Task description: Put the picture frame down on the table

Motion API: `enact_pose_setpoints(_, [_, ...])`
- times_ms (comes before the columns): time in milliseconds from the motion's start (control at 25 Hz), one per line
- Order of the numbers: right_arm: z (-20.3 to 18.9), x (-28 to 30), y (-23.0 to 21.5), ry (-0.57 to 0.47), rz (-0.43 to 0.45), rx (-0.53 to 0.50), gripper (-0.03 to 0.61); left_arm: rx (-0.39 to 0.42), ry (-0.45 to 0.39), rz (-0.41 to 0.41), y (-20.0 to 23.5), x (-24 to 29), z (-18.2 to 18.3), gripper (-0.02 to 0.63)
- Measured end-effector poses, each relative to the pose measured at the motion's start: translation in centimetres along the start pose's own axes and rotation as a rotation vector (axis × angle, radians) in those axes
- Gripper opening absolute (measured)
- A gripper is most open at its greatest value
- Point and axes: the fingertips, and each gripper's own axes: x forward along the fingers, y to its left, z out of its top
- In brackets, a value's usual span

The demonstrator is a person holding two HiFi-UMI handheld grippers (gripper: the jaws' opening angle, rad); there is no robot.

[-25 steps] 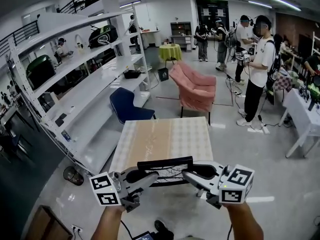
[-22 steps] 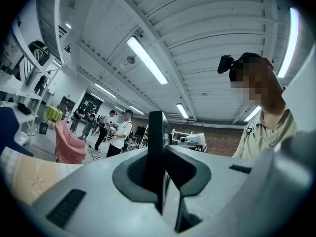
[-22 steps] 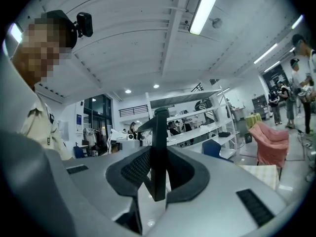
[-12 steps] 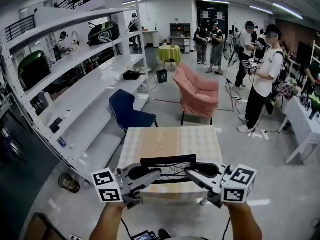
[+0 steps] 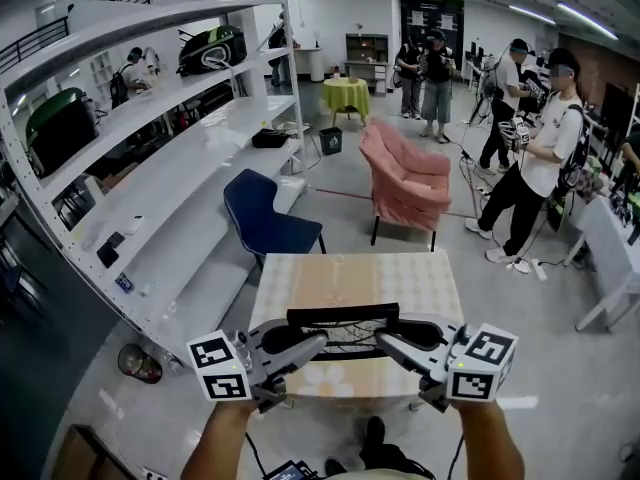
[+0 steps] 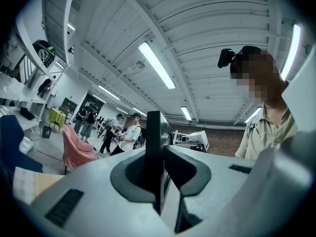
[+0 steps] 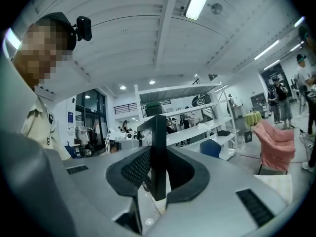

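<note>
While near table (image 5: 355, 278), picture frame (image 5: 343, 316) aloft.

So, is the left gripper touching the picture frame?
Touching. The left gripper view shows the left gripper clamped on the picture frame.

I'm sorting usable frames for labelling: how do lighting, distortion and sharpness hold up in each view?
Head view: even overhead light, sharp, strong fisheye bending the shelving; the picture frame reads clearly against the table. Left gripper view: ceiling lights glare white, a dark round vignette, and the frame's edge is close and dark. Right gripper view: same vignette and blown-out lights, with the background shelves curved.
</note>
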Motion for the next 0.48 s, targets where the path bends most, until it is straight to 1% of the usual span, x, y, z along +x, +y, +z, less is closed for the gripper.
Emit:
enact_pose_setpoints(280, [-0.1,5.5,-4.3,0.017,0.066,0.019,0.086,0.001,0.002,0.077,6.3,-1.1,0.7,0.054])
enact_pose_setpoints(480, [-0.3,9.6,-8.4,0.036,0.123,0.036,0.086,-0.004,0.007,0.145,11.7,-1.5,0.9,0.055])
